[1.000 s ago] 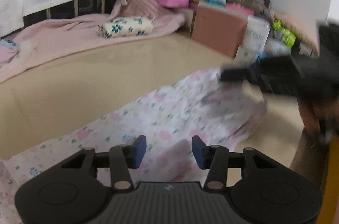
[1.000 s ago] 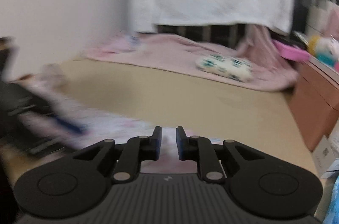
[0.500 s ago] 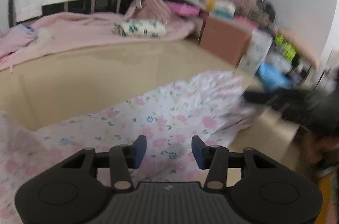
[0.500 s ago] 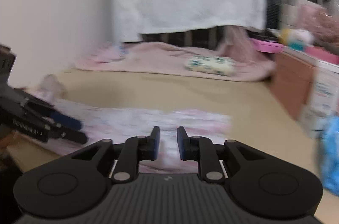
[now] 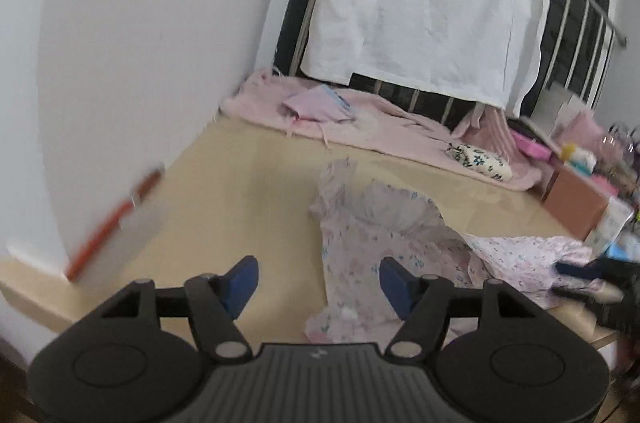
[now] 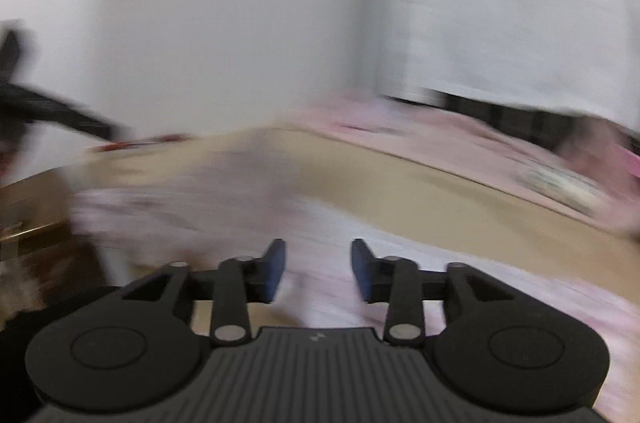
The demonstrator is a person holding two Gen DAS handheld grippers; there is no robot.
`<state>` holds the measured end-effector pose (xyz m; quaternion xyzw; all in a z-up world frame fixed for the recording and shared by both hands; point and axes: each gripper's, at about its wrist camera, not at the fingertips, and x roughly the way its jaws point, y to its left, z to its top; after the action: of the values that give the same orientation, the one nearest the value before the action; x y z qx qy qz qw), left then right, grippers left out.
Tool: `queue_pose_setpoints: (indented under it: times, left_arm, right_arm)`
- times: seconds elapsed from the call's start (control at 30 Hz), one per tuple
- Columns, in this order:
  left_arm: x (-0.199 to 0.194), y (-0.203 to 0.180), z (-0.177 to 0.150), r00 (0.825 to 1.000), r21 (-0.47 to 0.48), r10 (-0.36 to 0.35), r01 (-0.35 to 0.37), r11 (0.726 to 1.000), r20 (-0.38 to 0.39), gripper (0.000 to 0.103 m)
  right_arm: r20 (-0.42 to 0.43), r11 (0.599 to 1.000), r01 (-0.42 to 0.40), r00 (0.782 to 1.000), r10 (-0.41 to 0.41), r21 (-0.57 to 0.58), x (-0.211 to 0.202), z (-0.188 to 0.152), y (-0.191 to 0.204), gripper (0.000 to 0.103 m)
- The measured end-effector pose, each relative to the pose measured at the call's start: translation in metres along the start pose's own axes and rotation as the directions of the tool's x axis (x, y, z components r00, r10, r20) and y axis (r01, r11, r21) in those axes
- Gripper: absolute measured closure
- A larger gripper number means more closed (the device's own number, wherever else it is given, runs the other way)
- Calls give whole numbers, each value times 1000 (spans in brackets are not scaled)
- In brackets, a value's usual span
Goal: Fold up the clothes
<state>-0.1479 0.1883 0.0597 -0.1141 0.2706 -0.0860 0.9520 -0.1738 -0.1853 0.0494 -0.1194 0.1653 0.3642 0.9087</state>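
One floral garment (image 5: 384, 243) lies rumpled on the beige bed (image 5: 248, 191), bunched up at its far end and trailing off toward the right edge. The left gripper (image 5: 318, 281) hangs over its near end, jaws opening and already wide; cloth shows below the gap, but neither blue pad (image 5: 240, 279) presses on it, so it holds nothing. In the right wrist view, heavily blurred, the right gripper (image 6: 318, 269) is also opening, about half apart, above the garment (image 6: 320, 223), and its two pads (image 6: 274, 269) grip nothing. That gripper also shows at the right edge of the left view (image 5: 592, 275), just above the garment's far corner. Along the back of the bed lie one pink blanket (image 5: 360, 127), one small folded pink cloth (image 5: 316, 103) and one folded flowered bundle (image 5: 480, 159). One white sheet (image 5: 432, 3) hangs over the rail (image 5: 580, 7). A blurred red-and-white item (image 5: 116, 219) stands by the wall at left.
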Motion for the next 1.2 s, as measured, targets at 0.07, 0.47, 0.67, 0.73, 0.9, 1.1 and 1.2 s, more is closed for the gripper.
queue_pose_setpoints:
  times: [0.07, 0.47, 0.67, 0.73, 0.9, 1.1, 1.2]
  left_arm:
    - [12, 5, -1, 1000, -35, -17, 16, 999, -13, 38]
    - [19, 27, 15, 996, 12, -78, 77, 997, 53, 38]
    - [10, 32, 10, 987, 23, -140, 139, 990, 84, 37]
    - [22, 32, 9, 976, 36, -210, 208, 978, 61, 37]
    - [65, 28, 11, 962, 59, -266, 269, 961, -54, 36]
    - [96, 27, 8, 947, 48, -282, 292, 955, -152, 79]
    - [105, 22, 6, 957, 15, -231, 237, 971, -174, 94]
  right_arm:
    - [-8, 985, -123, 992, 123, -118, 22, 4, 38, 39]
    - [-102, 890, -265, 964, 244, -371, 111, 25, 135, 91]
    - [-121, 913, -399, 905, 408, 88, 148, 77, 32, 92]
    - [-149, 893, -422, 884, 443, 154, 167, 86, 11, 92]
    - [-197, 838, -458, 829, 523, 296, 203, 87, -13, 92]
    - [-165, 824, -443, 837, 521, 354, 197, 86, -31, 89]
    - [-129, 886, -372, 899, 418, 277, 172, 91, -35, 74]
